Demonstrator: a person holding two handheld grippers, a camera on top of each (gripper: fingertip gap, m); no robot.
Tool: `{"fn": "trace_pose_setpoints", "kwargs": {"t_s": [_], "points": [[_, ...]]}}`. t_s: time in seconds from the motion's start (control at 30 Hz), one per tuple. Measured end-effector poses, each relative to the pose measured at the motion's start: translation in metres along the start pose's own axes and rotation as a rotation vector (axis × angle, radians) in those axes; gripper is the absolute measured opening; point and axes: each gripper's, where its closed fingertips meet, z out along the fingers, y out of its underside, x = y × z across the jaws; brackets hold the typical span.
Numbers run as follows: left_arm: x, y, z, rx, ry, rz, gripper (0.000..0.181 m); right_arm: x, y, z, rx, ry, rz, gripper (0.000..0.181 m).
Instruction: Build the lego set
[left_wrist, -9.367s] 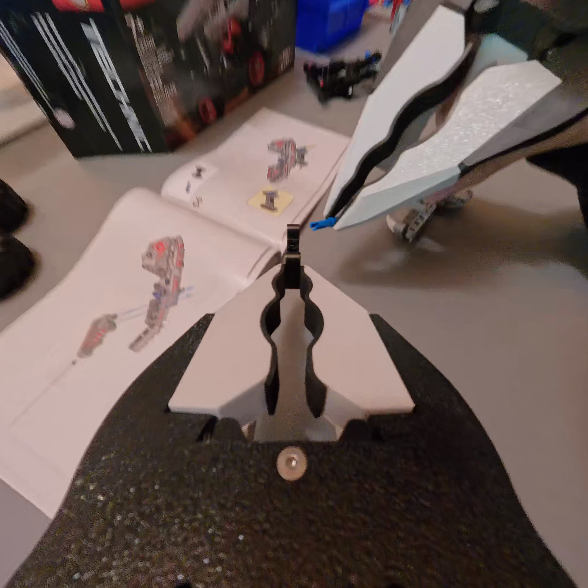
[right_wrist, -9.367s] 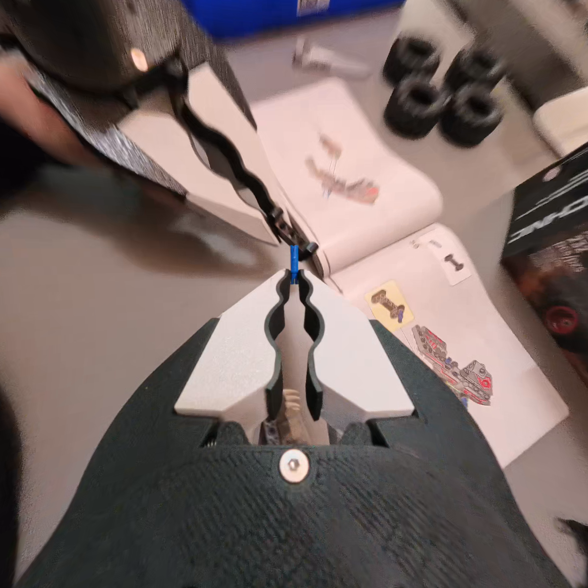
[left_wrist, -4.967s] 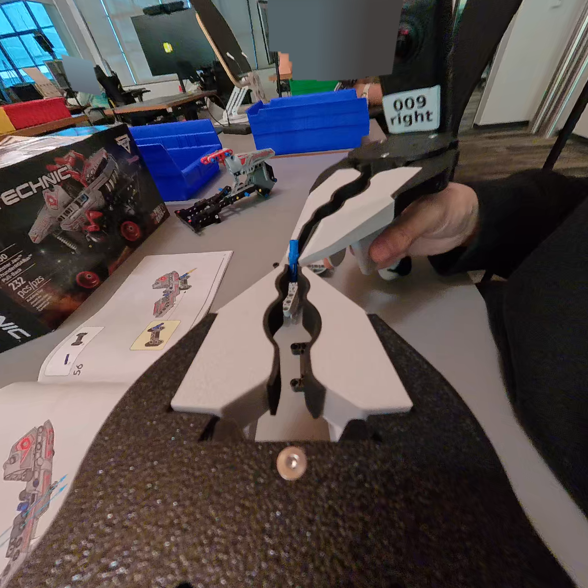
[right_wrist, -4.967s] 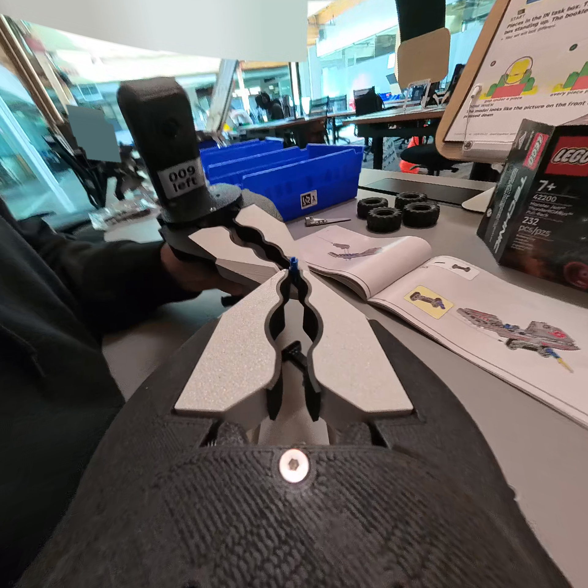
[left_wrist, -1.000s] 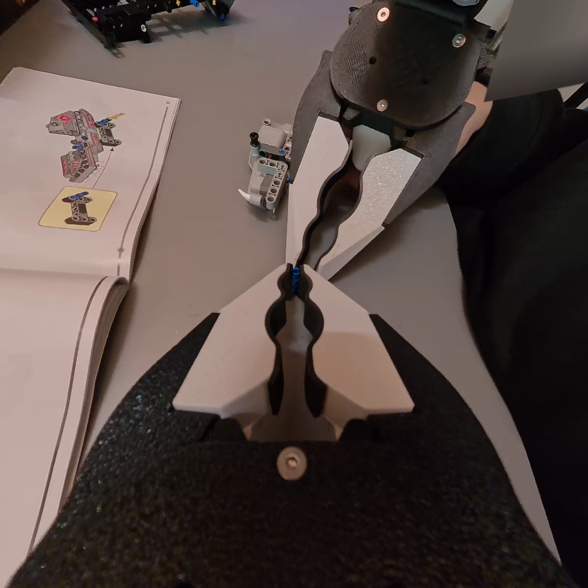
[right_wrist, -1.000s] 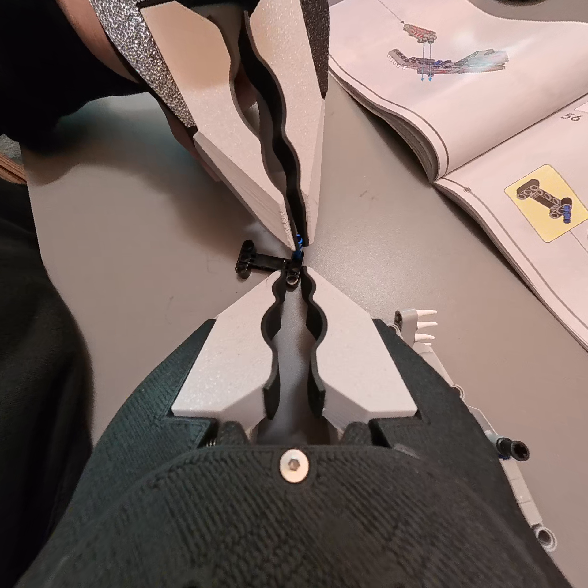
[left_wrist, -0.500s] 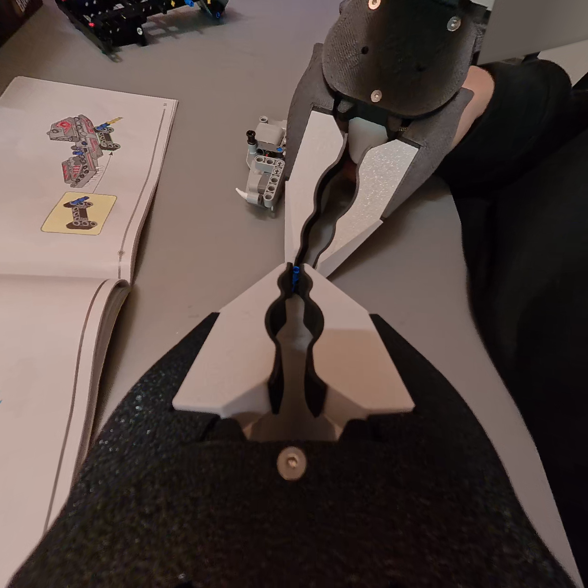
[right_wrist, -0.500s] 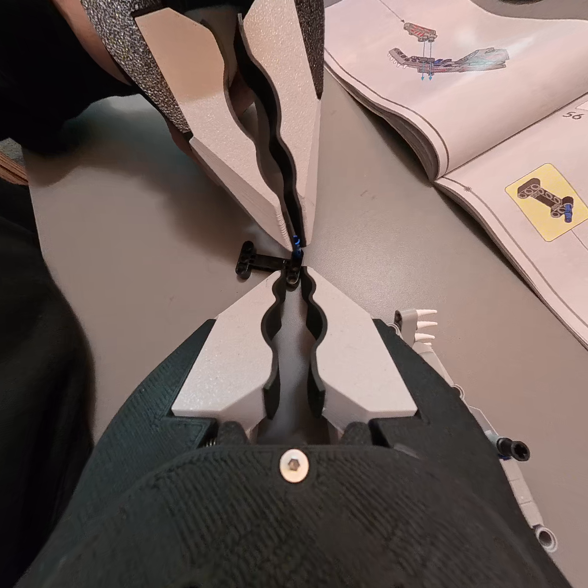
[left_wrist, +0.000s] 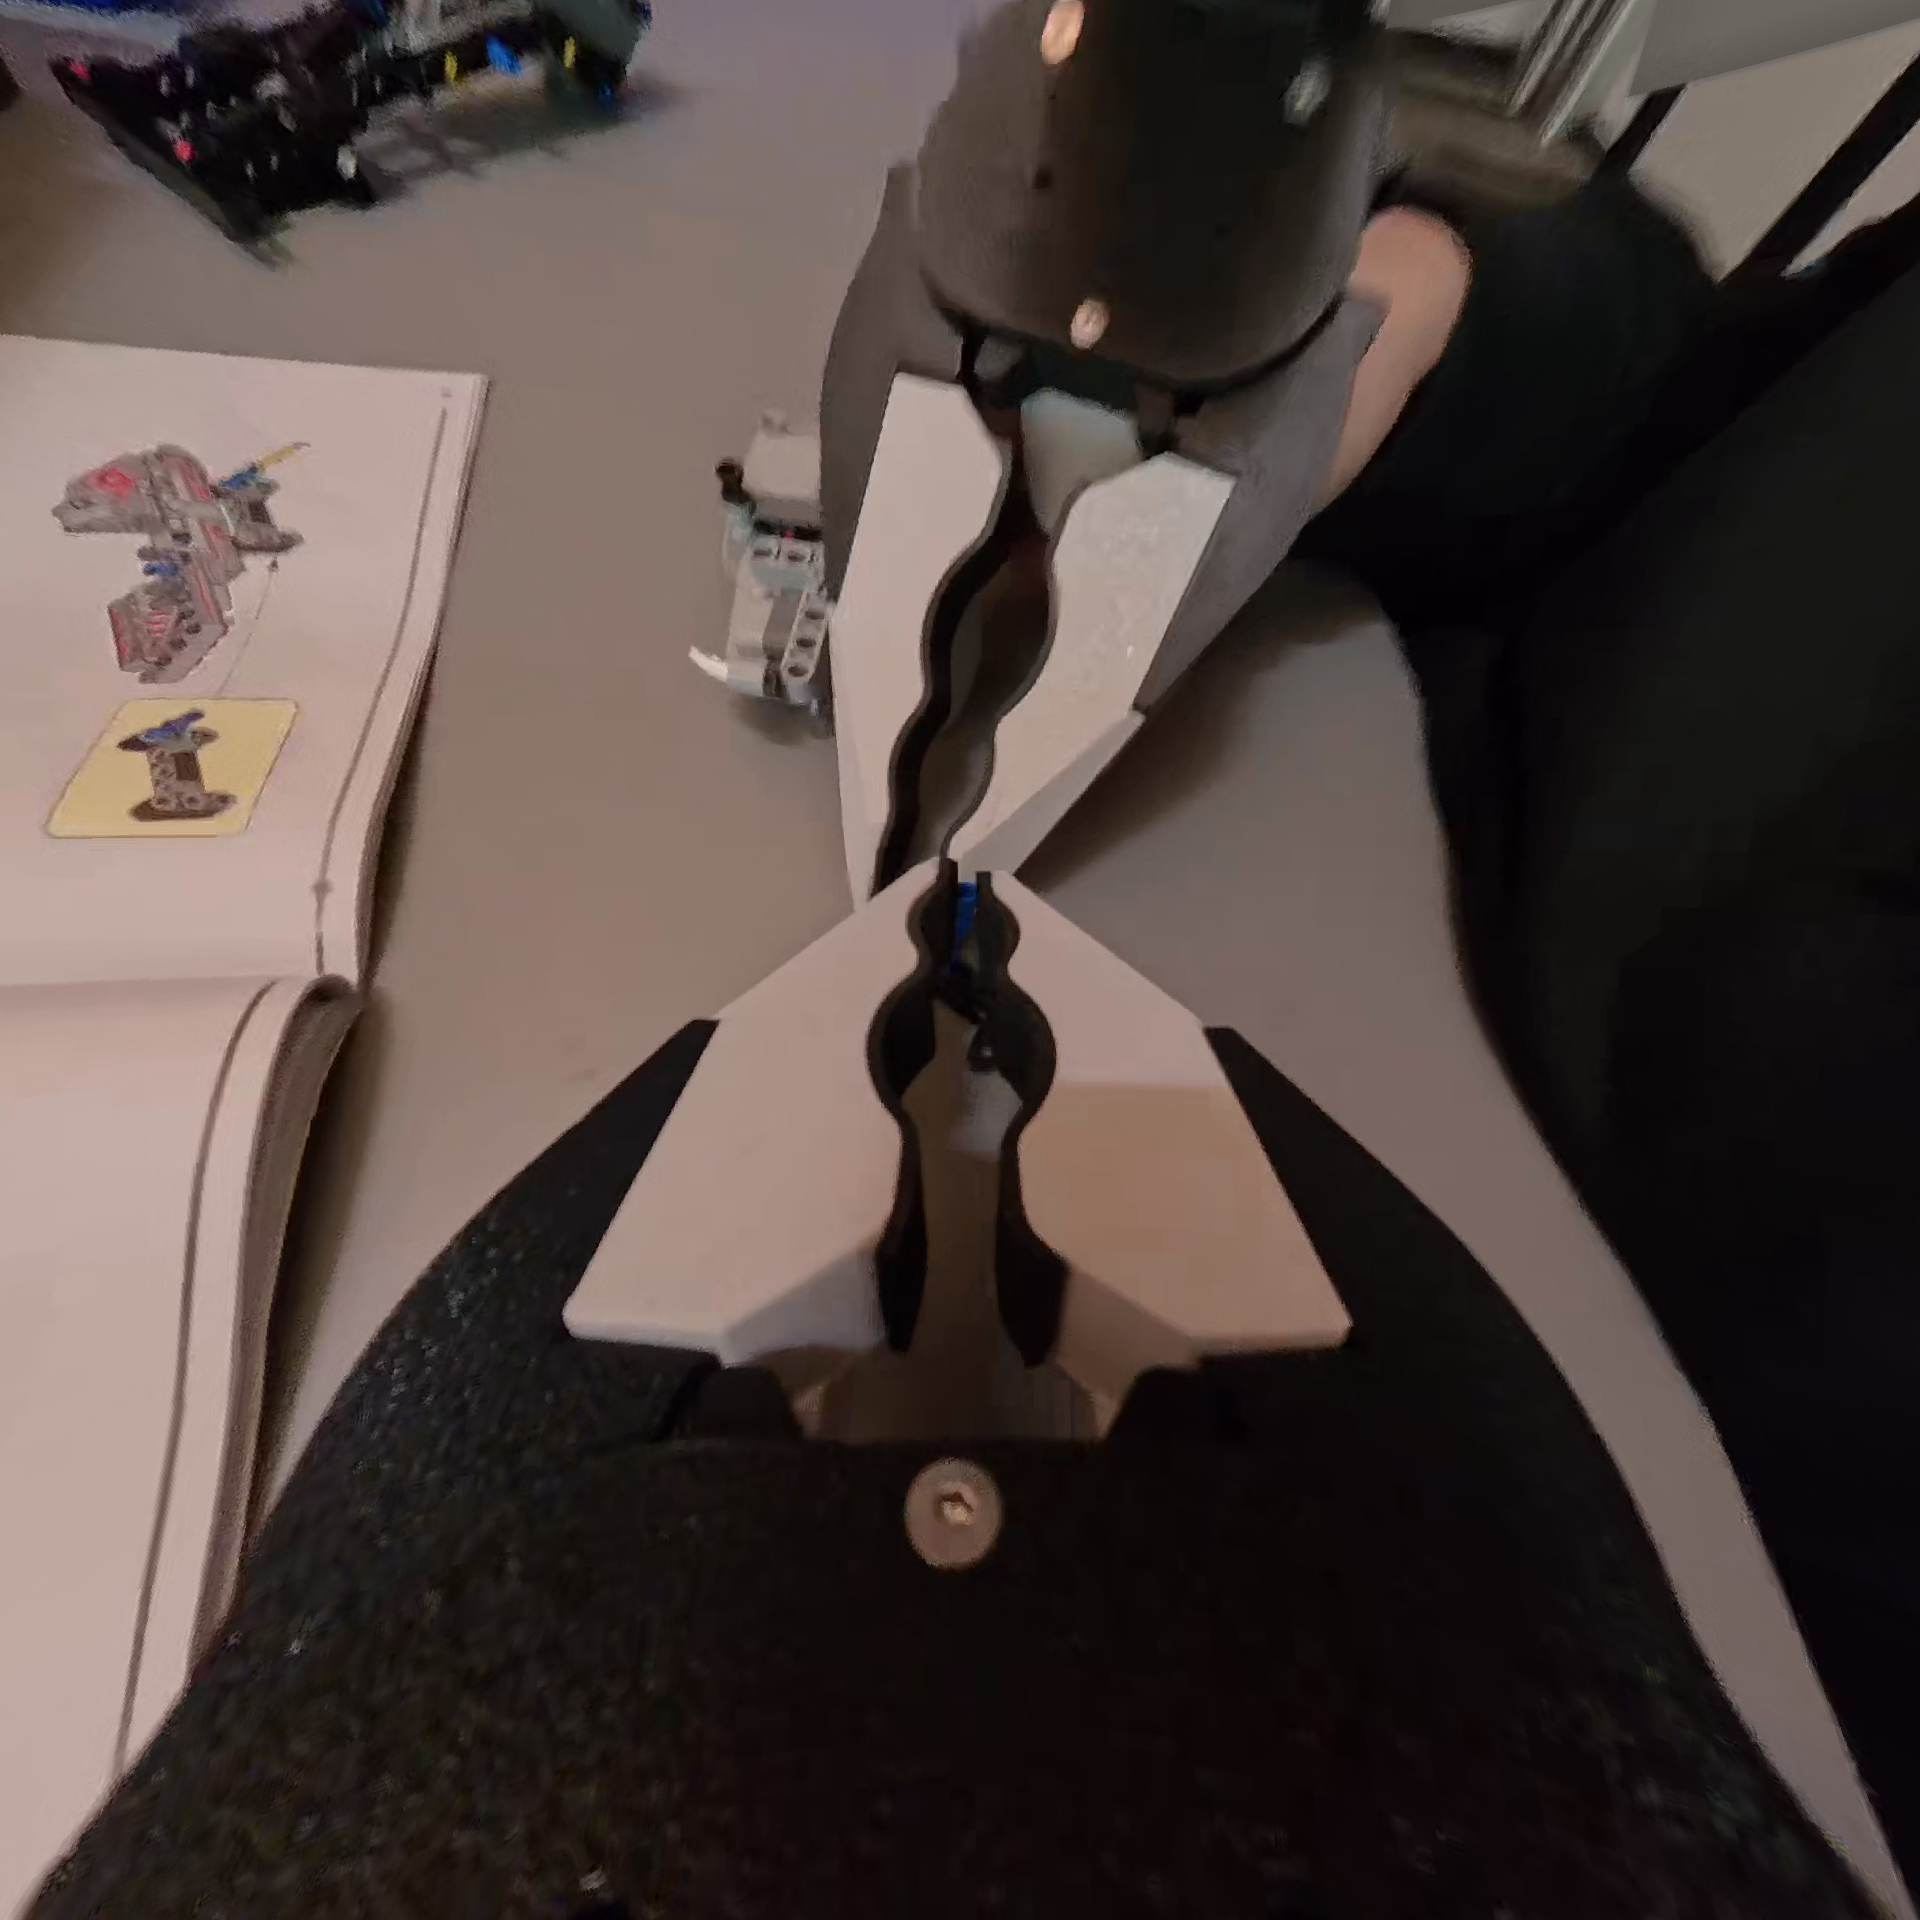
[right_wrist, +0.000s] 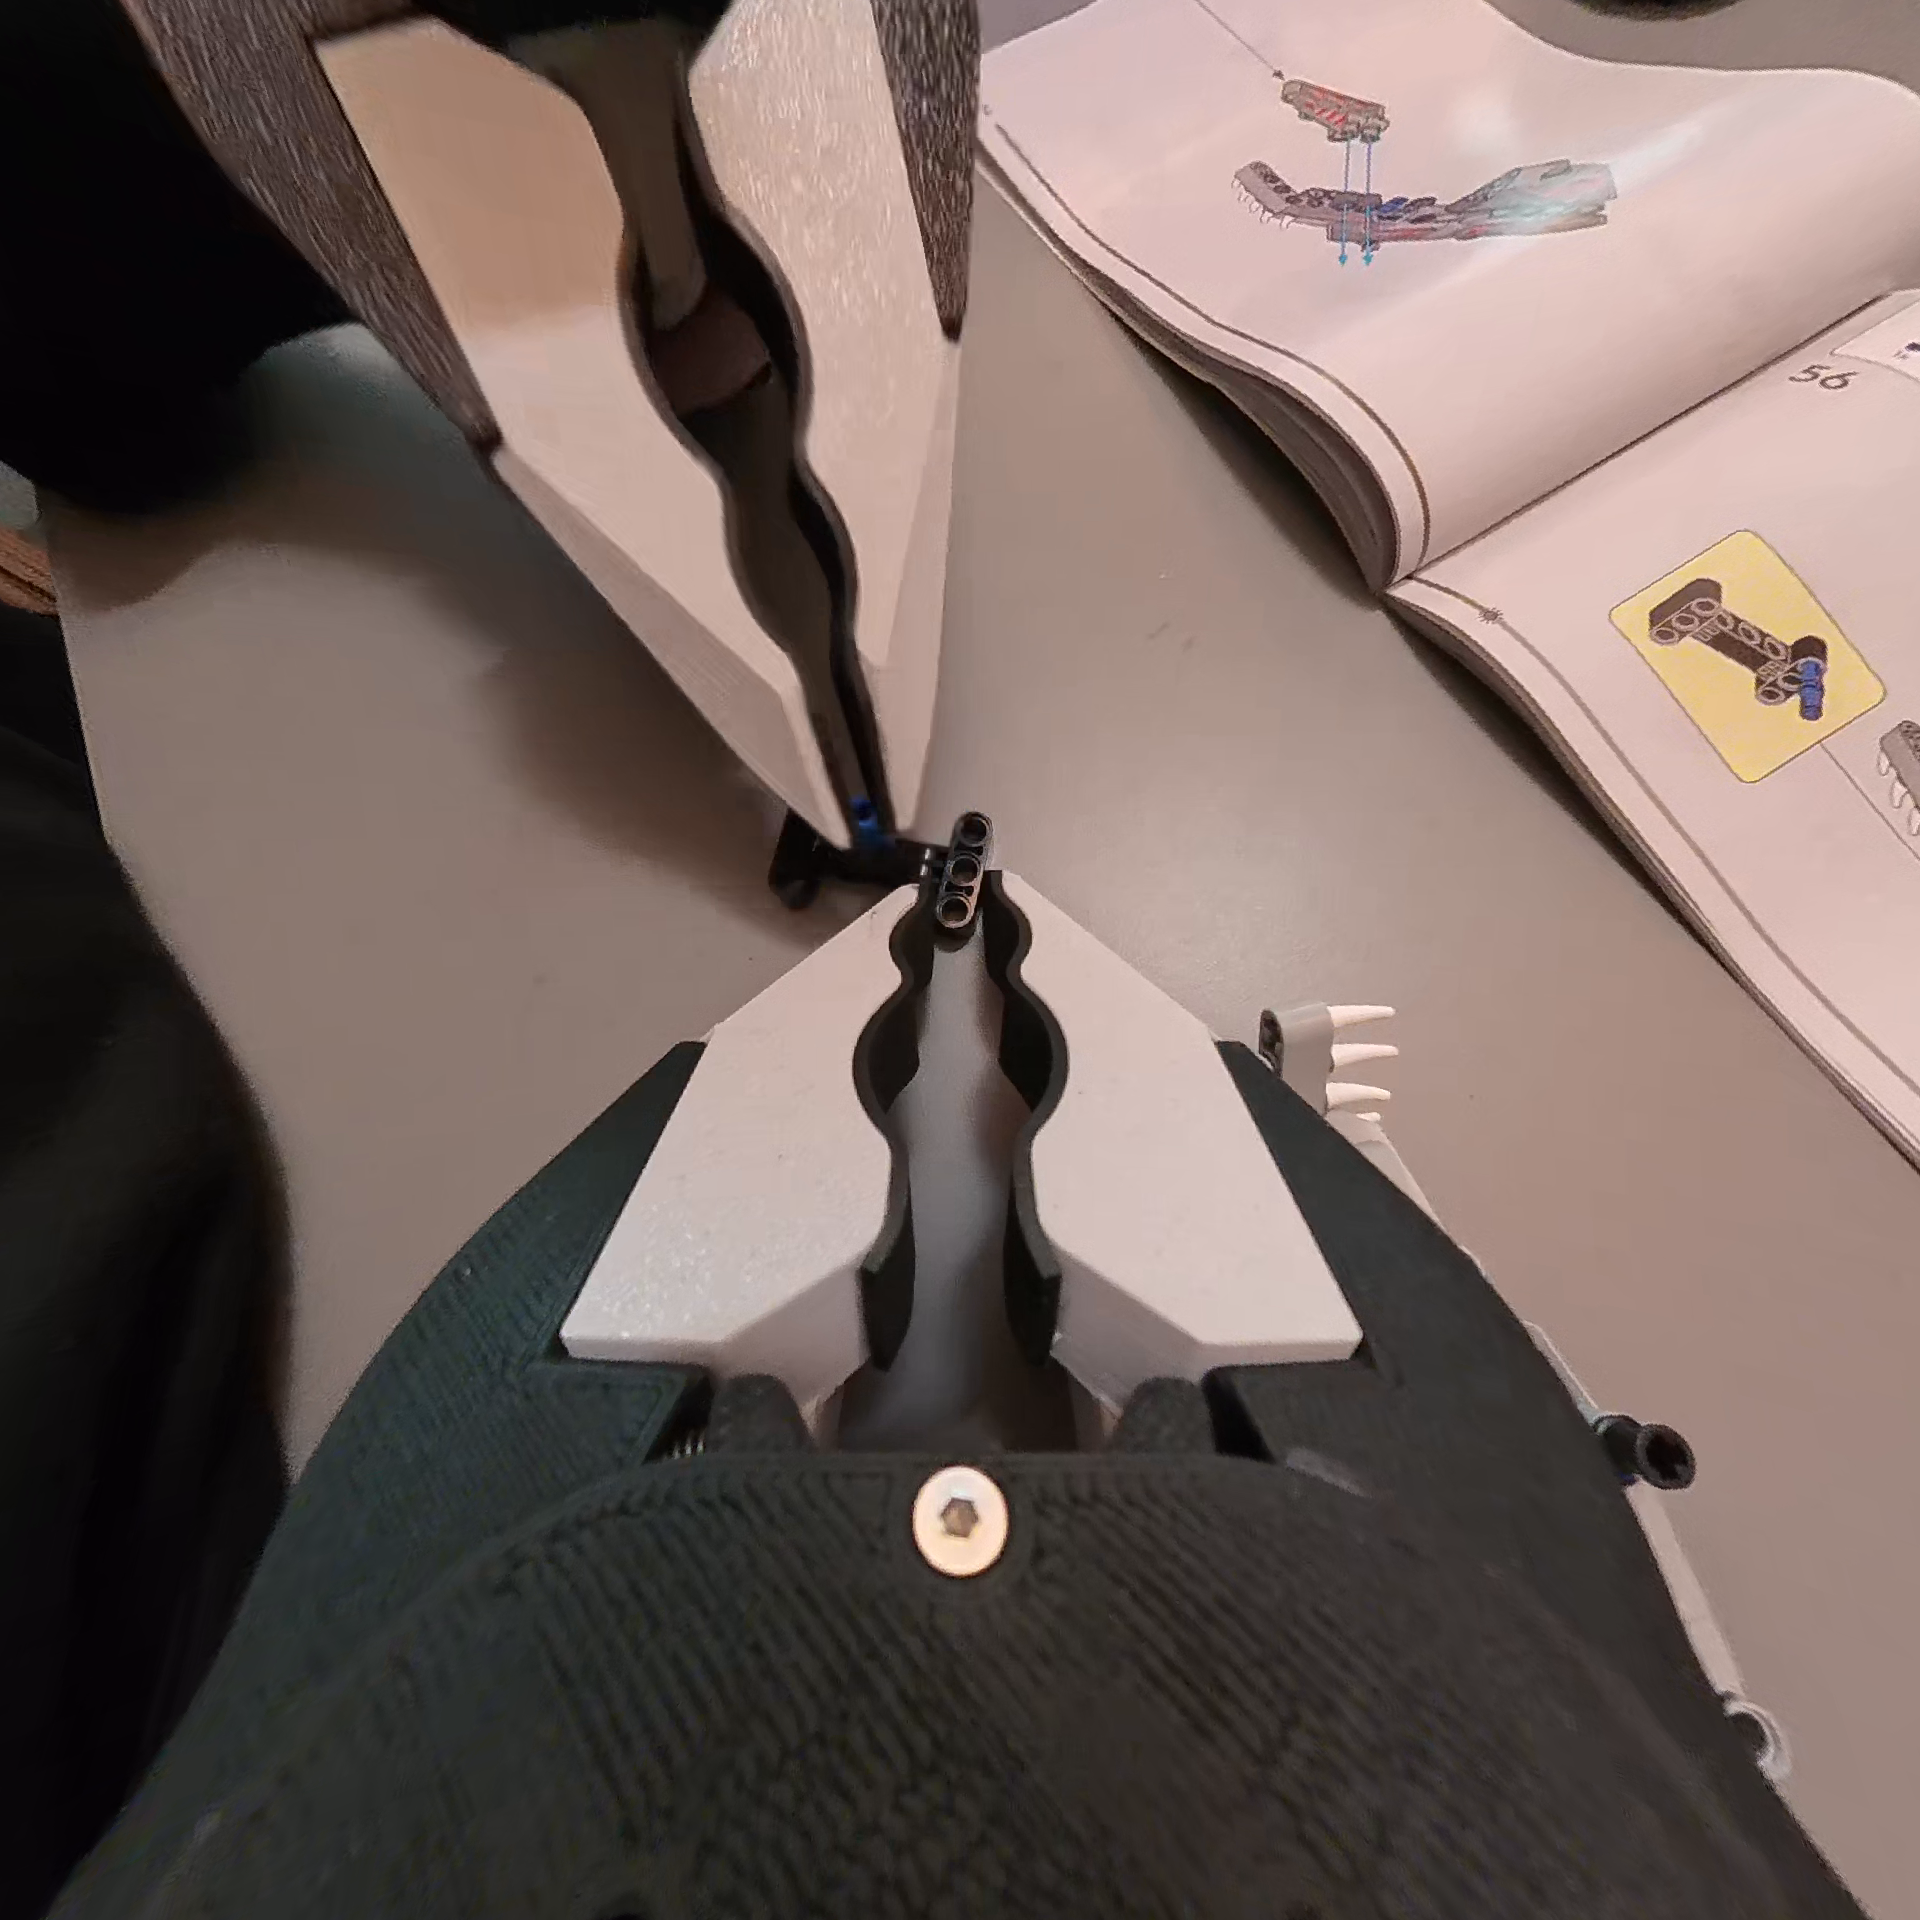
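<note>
My right gripper (right_wrist: 956, 902) is shut on one end of a black beam with holes (right_wrist: 961, 868), held just above the grey table (right_wrist: 416, 831). The rest of the beam runs left under the other gripper. My left gripper (left_wrist: 961, 883) is shut on a small blue pin (left_wrist: 966, 902). In the right wrist view it comes down from above (right_wrist: 862, 816), with the pin (right_wrist: 860, 814) touching the beam's bar. The two grippers meet tip to tip; the right one shows in the left wrist view (left_wrist: 920, 857). Whether the pin sits in a hole is hidden.
An open instruction booklet (left_wrist: 208, 623) lies left of the grippers; it also shows in the right wrist view (right_wrist: 1558, 416). A grey toothed subassembly (left_wrist: 774, 613) (right_wrist: 1340, 1060) lies beside the right gripper. A black chassis model (left_wrist: 312, 94) stands farther back. A dark sleeve (left_wrist: 1558, 416) fills the right side. Both grippers' tips are close together, under 4 cm apart. The grey toothed subassembly (right_wrist: 1340, 1060) is about 7 cm from both grippers' fingertips. It turns up in the left wrist view (left_wrist: 734, 658) as well.
The left gripper with the blue pin has shifted along the beam away from the right gripper's tips. The beam's three-hole end now sticks out past the right fingertips.
</note>
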Motion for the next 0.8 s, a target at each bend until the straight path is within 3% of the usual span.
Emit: {"fn": "trace_pose_setpoints", "kwargs": {"t_s": [0.03, 0.13, 0.2, 0.33, 0.4, 0.5, 0.8], "points": [[0.004, -0.005, -0.003, 0.041, 0.044, -0.026, 0.001, 0.000, 0.000, 0.000, 0.001, -0.002, -0.001, 0.008], [0.014, -0.022, -0.013, 0.168, 0.163, -0.139, 0.001, -0.007, 0.000, -0.001, 0.003, -0.042, -0.019, 0.010], [0.016, -0.033, -0.020, 0.259, 0.211, -0.186, 0.001, -0.009, -0.004, -0.005, 0.033, -0.030, -0.043, 0.030], [0.012, -0.043, -0.029, 0.362, 0.225, -0.268, 0.001, -0.019, -0.026, -0.019, 0.182, 0.013, -0.115, 0.042], [0.011, -0.043, -0.030, 0.368, 0.221, -0.259, 0.001, -0.026, -0.039, -0.027, 0.260, -0.006, -0.101, 0.035], [0.013, -0.047, -0.032, 0.388, 0.219, -0.239, 0.001, -0.028, -0.057, -0.037, 0.366, -0.025, -0.069, 0.008], [0.012, -0.043, -0.036, 0.371, 0.139, -0.132, 0.002, -0.023, -0.054, -0.028, 0.319, 0.022, -0.107, 0.002]]}}
